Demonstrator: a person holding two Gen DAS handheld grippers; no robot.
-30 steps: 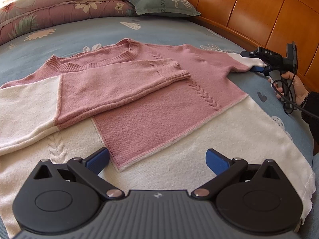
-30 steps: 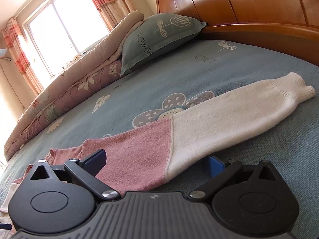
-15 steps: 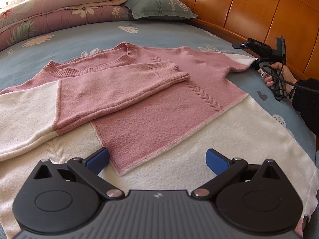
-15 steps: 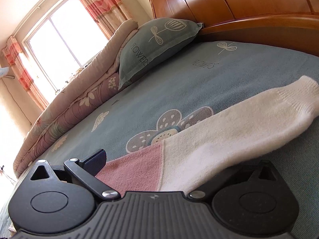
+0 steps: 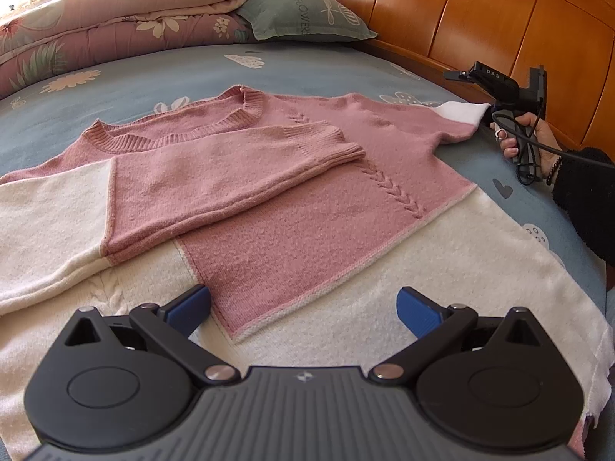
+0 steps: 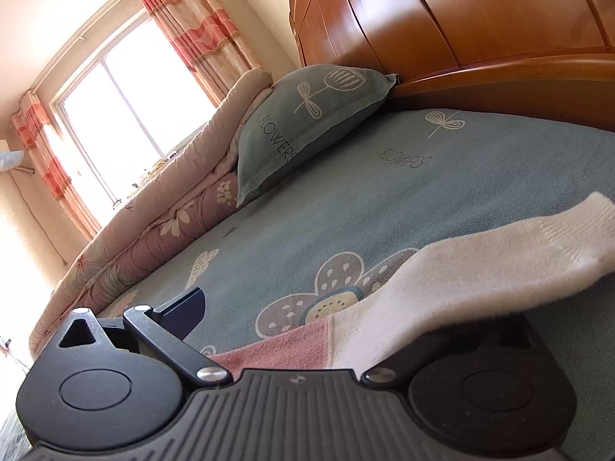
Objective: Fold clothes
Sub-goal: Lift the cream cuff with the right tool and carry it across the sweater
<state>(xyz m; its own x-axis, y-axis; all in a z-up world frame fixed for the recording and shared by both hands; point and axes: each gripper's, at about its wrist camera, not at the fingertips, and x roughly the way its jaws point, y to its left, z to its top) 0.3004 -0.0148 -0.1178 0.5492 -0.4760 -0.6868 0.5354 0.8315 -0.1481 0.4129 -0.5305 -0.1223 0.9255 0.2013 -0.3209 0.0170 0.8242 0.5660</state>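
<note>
A pink and white sweater (image 5: 307,207) lies flat on the bed, its left sleeve (image 5: 215,176) folded across the chest. My left gripper (image 5: 303,296) hovers open just above the white hem with nothing between its fingers. At the far right a hand holds my right gripper (image 5: 496,105) against the right sleeve (image 5: 463,113). In the right wrist view that sleeve (image 6: 480,265) lies slantwise across the right gripper (image 6: 307,307). It covers the right finger, and the white cuff points away. The left finger (image 6: 184,315) stands wide out, so the jaws are open.
The blue flowered bedsheet (image 5: 326,65) spreads around the sweater. A grey-green pillow (image 6: 307,123) and a rolled quilt (image 5: 115,27) lie at the far side. A wooden headboard (image 5: 480,19) runs along the right. A dark sleeve (image 5: 584,196) of the person enters from the right.
The right gripper has slid further along the sleeve towards the cuff, and the sleeve now covers its right finger. The left gripper has barely moved.
</note>
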